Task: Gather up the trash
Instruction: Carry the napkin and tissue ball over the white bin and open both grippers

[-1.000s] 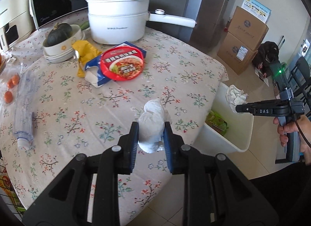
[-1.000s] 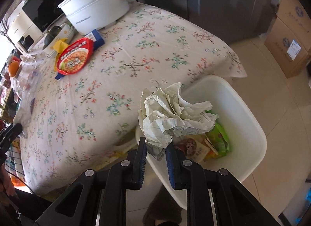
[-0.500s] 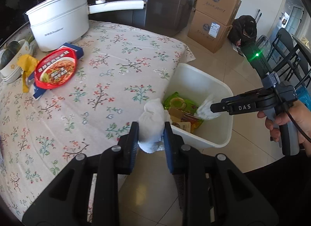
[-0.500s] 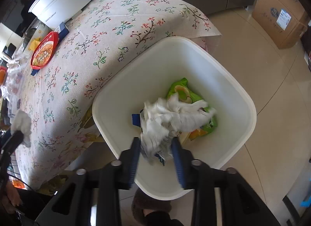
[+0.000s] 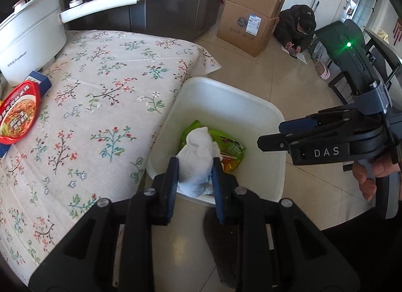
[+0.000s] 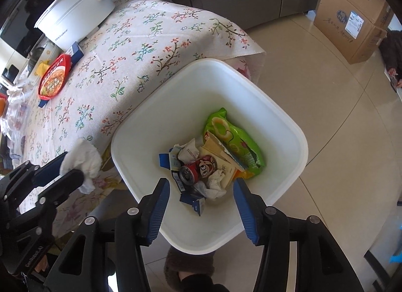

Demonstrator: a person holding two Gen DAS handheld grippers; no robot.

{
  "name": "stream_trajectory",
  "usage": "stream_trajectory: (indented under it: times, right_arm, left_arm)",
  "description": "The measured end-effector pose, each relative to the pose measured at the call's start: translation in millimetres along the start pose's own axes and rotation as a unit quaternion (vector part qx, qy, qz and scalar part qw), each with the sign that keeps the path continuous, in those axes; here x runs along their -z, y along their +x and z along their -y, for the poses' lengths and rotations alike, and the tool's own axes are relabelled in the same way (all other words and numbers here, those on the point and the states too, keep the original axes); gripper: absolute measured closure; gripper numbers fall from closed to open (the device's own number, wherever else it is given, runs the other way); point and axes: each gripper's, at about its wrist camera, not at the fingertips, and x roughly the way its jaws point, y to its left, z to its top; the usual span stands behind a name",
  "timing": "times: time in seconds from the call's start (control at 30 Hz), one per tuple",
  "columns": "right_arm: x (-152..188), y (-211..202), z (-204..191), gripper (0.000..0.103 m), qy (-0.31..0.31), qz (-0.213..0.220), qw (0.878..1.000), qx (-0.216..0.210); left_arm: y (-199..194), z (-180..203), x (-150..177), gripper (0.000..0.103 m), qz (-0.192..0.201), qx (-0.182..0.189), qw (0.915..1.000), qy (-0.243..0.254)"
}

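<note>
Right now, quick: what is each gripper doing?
Left gripper: closed on a white tissue wad.
Right gripper: open, holding nothing, above the white bin.

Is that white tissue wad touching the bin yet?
Apart. The right wrist view shows the tissue wad in the left gripper, outside the bin rim.

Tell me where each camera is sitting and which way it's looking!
Left wrist view: sits on the left gripper, looking down along its fingers at the white bin beside the flowery table; it shows the tissue wad it holds, plus the right gripper and hand.
Right wrist view: sits on the right gripper, looking straight down into the bin; its open fingers and the left gripper show.
Both see the bin, table, white pot and red noodle bowl.
</note>
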Motion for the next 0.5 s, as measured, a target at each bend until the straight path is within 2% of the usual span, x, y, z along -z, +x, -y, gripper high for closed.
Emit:
stream_trajectory:
  times: [0.1,0.17,0.3,0.33,0.5]
  right_arm:
    - [0,-1,3,0.048,0.006,0.003,1.0,-0.001]
    - [0,-2,3,0.047,0.009,0.005,1.0,-0.001]
    - [-1,-4,4,0.041,0.013,0.01,1.0,0.001]
    - [-1,-5,4,0.041,0.014,0.012,1.0,0.0]
    - [-5,-9,-1,0.037,0.015,0.019,1.0,-0.002]
  left_arm:
    - [8,4,-4,0.073,-0.001,0.006,0.9999,0.008]
    - [10,5,-5,0.068,-0.002,0.009,0.9999,0.013]
    - [3,2,-3,0.037,0.006,0.001,0.9999,0.009]
    - [0,-1,-1,0.032,0.01,-0.001,0.9999,0.007]
    - [-15,-18,4,0.022,0.011,-0.029,0.9995,-0.008]
